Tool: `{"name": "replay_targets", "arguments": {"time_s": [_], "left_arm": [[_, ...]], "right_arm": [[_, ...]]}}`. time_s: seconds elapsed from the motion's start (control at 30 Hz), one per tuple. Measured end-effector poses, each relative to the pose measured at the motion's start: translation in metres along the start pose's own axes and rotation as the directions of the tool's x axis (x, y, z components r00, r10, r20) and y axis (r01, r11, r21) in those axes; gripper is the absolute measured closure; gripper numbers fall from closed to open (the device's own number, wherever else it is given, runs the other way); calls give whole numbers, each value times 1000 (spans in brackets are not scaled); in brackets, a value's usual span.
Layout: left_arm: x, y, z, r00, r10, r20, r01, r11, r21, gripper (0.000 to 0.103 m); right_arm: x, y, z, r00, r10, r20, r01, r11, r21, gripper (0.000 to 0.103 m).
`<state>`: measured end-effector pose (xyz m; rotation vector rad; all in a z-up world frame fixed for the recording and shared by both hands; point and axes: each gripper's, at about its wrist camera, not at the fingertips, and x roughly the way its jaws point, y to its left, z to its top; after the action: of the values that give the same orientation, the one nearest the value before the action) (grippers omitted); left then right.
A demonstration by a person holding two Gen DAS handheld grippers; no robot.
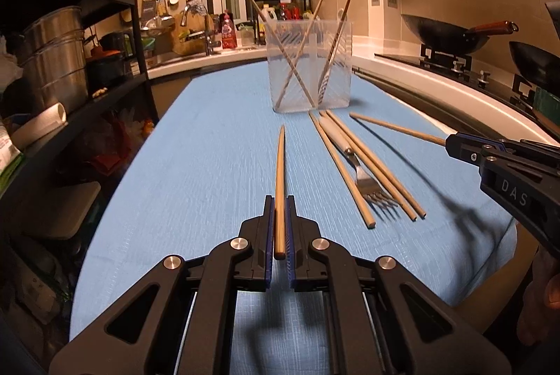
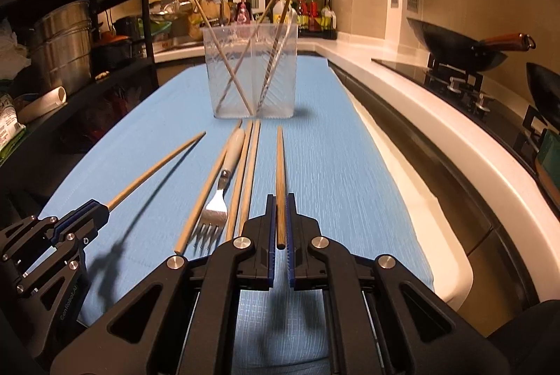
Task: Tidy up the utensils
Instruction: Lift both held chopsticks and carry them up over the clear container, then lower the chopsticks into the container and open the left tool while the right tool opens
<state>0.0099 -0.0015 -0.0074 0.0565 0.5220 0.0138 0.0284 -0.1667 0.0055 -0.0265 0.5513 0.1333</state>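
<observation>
The left gripper's [image 1: 280, 228] fingers [image 1: 267, 228], black hinged plastic faced with ribbed blue pads, were clamped on a smooth, round wooden chopstick [image 1: 280, 186] that tapered to a point toward twelve o'clock. The right gripper's [image 2: 280, 224] fingers [image 2: 269, 224], of the same build, were closed on a second chopstick [image 2: 280, 179], darker at its blunt rear end, also aimed at twelve o'clock.

In the left wrist view the right gripper [image 1: 451, 144] came in from three o'clock, its chopstick [image 1: 395, 129] slanting toward eleven. In the right wrist view the left gripper [image 2: 101, 210] sat at nine o'clock, its chopstick [image 2: 157, 166] angled toward one.

Both chopsticks hung above a desk covered in a pale blue cloth [image 1: 210, 147] with a fine woven grain. On the cloth, between the two grippers, lay three loose chopsticks [image 2: 250, 179], straight pale wooden rods, and among them a fork [image 2: 215, 207] with four shiny metal tines and a smooth cream handle, tines toward six o'clock.

At twelve o'clock stood a square, translucent plastic holder [image 2: 250, 74] with ribbed walls. Inside it two plain chopsticks [image 2: 224, 67] crossed in an X, and a patterned, striped stick [image 2: 276, 60] leaned beside them. The loose chopsticks' far ends lay just beside its base.

At two o'clock a round black wok [image 2: 458, 46] with a reddish wooden handle rested on a stove.
</observation>
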Motion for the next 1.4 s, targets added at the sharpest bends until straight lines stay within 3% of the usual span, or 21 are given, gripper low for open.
{"name": "replay_targets", "arguments": {"time_s": [0.23,0.5,0.8,1.07,1.3,1.4], "left_arm": [[-23,2,14,996,8,94,-9,1000,6,97],[-45,-1,33,978,-14,206,9,1000,22,97],[-64,9,62,961,-24,275,28,1000,-10,97],[-66,21,89,964,-19,267,33,998,-51,97],[-61,43,120,977,-81,198,102,990,-99,97],[-54,48,136,979,-125,162,139,988,-75,97]], "right_arm": [[-24,-5,11,993,18,116,-20,1000,18,98],[-45,-2,24,972,57,227,-61,998,13,98],[-70,-5,52,951,76,300,-84,996,14,98],[-74,-7,90,958,58,280,-66,998,20,98],[-75,-10,136,967,98,235,-105,994,16,98],[-70,-10,159,975,123,187,-123,992,-9,98]]}}
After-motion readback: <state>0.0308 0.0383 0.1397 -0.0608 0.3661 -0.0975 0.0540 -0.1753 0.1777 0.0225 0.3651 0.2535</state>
